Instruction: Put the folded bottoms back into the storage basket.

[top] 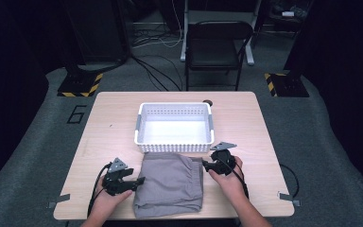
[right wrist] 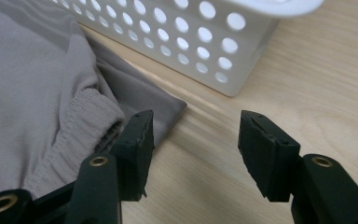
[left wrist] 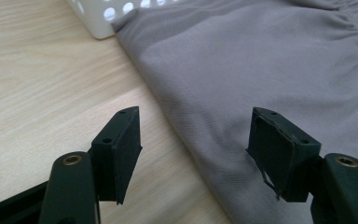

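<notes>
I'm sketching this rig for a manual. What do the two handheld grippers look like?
Both are black. The left gripper and right gripper each carry a grey three-cornered plate on top and trail a black cable. Each has two black jaws ending in blocky rectangular pads with small holes, hinged on brass-coloured pivots. The person's forearms are bare, with no sleeves.

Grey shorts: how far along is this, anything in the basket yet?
Done: the grey shorts lie folded on the table, just in front of the white basket. In hand: the left gripper and right gripper sit open at the garment's two sides, neither gripping cloth; the right gripper's fingers are beside the elastic waistband. Left: apparently gripping and moving the shorts; the basket holds nothing.
</notes>
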A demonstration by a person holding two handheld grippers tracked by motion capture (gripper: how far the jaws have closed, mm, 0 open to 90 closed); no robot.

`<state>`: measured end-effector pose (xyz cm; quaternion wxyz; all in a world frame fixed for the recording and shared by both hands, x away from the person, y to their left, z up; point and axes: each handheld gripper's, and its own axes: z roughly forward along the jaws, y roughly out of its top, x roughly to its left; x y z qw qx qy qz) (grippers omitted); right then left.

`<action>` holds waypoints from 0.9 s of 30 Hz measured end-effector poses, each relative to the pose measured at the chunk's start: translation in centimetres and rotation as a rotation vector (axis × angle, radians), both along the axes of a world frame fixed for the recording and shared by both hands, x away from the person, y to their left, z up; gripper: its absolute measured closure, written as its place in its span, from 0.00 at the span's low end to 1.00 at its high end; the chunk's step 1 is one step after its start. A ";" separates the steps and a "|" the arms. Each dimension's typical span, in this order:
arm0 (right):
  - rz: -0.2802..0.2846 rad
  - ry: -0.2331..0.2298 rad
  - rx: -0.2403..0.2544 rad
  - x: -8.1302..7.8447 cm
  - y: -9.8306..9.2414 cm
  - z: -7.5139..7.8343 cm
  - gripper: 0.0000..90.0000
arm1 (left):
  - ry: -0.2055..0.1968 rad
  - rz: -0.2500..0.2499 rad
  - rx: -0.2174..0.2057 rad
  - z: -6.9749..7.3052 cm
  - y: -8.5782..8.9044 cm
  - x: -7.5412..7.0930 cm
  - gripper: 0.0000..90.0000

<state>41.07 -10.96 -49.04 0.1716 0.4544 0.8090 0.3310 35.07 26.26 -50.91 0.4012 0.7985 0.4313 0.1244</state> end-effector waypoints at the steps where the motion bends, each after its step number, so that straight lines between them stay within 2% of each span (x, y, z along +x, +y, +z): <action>1: 0.002 0.004 0.001 0.0 0.2 -0.2 0.50 | 0.009 -0.007 0.002 0.0 -0.1 0.0 0.38; 3: 0.007 0.002 -0.011 0.2 0.5 -0.4 0.50 | -0.003 -0.023 0.013 -0.1 -0.2 0.0 0.37; 6: 0.010 0.005 -0.009 0.5 0.9 -0.8 0.49 | 0.001 -0.034 0.025 -0.2 -0.5 0.0 0.37; 10: 0.002 0.016 0.016 0.7 1.3 -1.2 0.49 | 0.001 -0.043 0.035 -0.4 -0.7 0.0 0.37; 11: 0.007 0.015 0.019 0.7 1.4 -1.2 0.49 | 0.001 -0.050 0.047 -0.4 -0.7 0.0 0.37; 12: 0.009 0.015 0.038 0.5 1.4 -1.0 0.49 | 0.004 -0.046 0.043 -0.4 -0.8 0.0 0.37; 17: 0.031 0.020 0.053 0.1 1.5 -0.7 0.46 | 0.001 -0.046 0.051 -0.5 -0.8 0.0 0.36; 21: 0.047 0.047 0.056 -0.5 1.8 -0.7 0.44 | 0.012 -0.044 0.051 -0.6 -0.9 0.0 0.36; 22: 0.051 0.057 0.050 -0.6 1.9 -0.7 0.44 | 0.015 -0.029 0.049 -0.7 -1.0 -0.1 0.36; 24: 0.057 0.073 0.043 -0.9 2.1 -0.9 0.41 | 0.017 -0.050 0.072 -0.7 -1.0 0.0 0.36; 26: 0.067 0.093 0.033 -1.1 2.2 -1.1 0.39 | 0.020 -0.032 0.064 -0.9 -1.4 -0.1 0.36; 27: 0.069 0.101 0.035 -1.3 2.2 -1.1 0.38 | 0.012 -0.047 0.077 -1.0 -1.4 -0.1 0.36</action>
